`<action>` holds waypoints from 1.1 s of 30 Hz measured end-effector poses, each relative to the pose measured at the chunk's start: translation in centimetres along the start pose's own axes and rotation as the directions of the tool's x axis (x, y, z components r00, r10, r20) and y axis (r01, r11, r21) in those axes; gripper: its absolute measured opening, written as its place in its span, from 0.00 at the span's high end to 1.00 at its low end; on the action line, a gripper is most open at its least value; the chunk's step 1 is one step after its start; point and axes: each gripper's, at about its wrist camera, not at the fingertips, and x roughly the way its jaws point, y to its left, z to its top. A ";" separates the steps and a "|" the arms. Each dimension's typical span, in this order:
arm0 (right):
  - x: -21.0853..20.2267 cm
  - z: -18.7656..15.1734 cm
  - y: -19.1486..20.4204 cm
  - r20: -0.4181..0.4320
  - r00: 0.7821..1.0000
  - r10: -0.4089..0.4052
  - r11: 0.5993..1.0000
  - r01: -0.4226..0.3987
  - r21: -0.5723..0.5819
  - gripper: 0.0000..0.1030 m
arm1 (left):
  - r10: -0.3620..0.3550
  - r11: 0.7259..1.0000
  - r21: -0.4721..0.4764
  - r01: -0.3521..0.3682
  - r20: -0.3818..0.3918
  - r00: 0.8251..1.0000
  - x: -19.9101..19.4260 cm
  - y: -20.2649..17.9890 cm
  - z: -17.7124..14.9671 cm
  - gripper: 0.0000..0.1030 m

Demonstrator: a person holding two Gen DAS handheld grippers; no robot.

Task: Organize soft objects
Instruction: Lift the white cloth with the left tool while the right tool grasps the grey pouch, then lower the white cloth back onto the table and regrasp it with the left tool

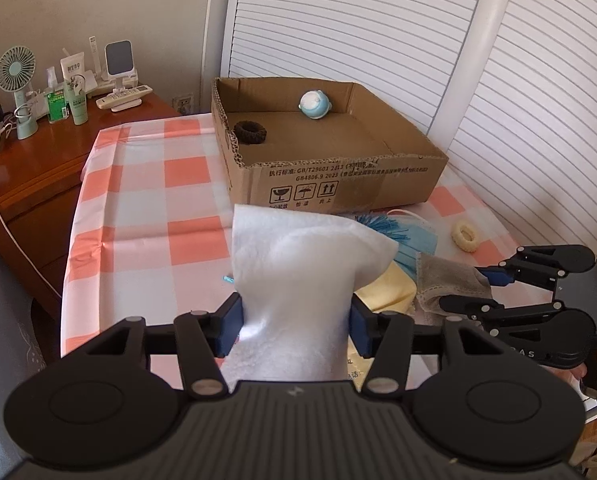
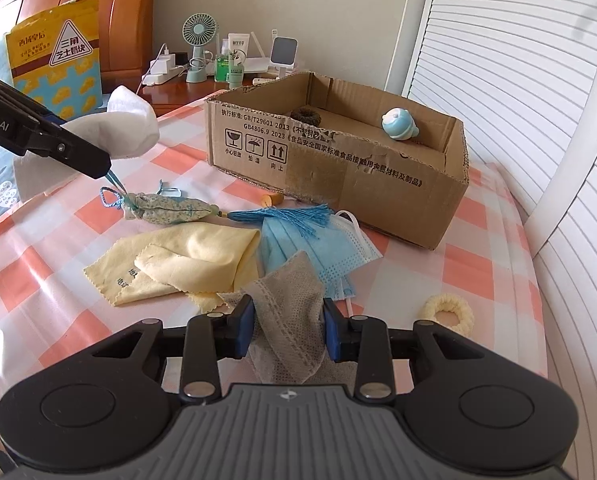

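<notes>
Left gripper (image 1: pixel 296 320) half-open, pads clamping white cloth (image 1: pixel 298 264) above checked table, right gripper (image 2: pixel 288 330) narrowed onto grey mesh cloth (image 2: pixel 286 312), cardboard box (image 2: pixel 338 168) at 12 o'clock printed "GB4806.9 2023", arm marked "Robot.AI".

The left gripper (image 1: pixel 296 322) clamps a white cloth (image 1: pixel 298 264) above the checkered tablecloth (image 1: pixel 146 200).

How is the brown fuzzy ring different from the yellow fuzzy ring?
The brown ring is dark, while the yellow ring is pale cream. The brown ring already lies inside the cardboard box; the yellow ring lies out on the checked cloth, to the right of the blue masks. Both are soft, fuzzy loops lying flat.
</notes>
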 end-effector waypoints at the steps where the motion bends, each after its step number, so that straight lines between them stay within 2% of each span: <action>1: -0.1 0.0 0.0 0.000 1.000 -0.001 1.000 0.001 -0.002 0.62 | 0.000 1.000 -0.004 0.000 0.004 1.000 -0.2 0.0 0.0 0.48; 8: -0.2 -0.2 0.0 -0.003 1.000 -0.001 1.000 0.001 -0.005 0.61 | 0.002 1.000 -0.016 -0.001 0.054 0.999 -1.4 0.1 0.3 0.41; 21: -0.2 -0.4 0.2 -0.005 1.000 0.006 1.000 -0.006 -0.002 0.61 | -0.024 1.000 0.000 0.024 0.008 1.000 2.6 -1.8 -1.5 0.41; 27: -0.2 -0.3 0.2 -0.009 1.000 0.009 1.000 -0.009 0.008 0.61 | -0.077 0.997 -0.024 0.078 0.026 0.997 3.3 -1.5 0.4 0.41; 33: -0.1 -0.3 0.1 -0.014 1.000 0.009 1.000 -0.009 0.005 0.60 | -0.083 0.997 -0.006 0.083 0.033 0.996 2.7 -1.1 3.1 0.41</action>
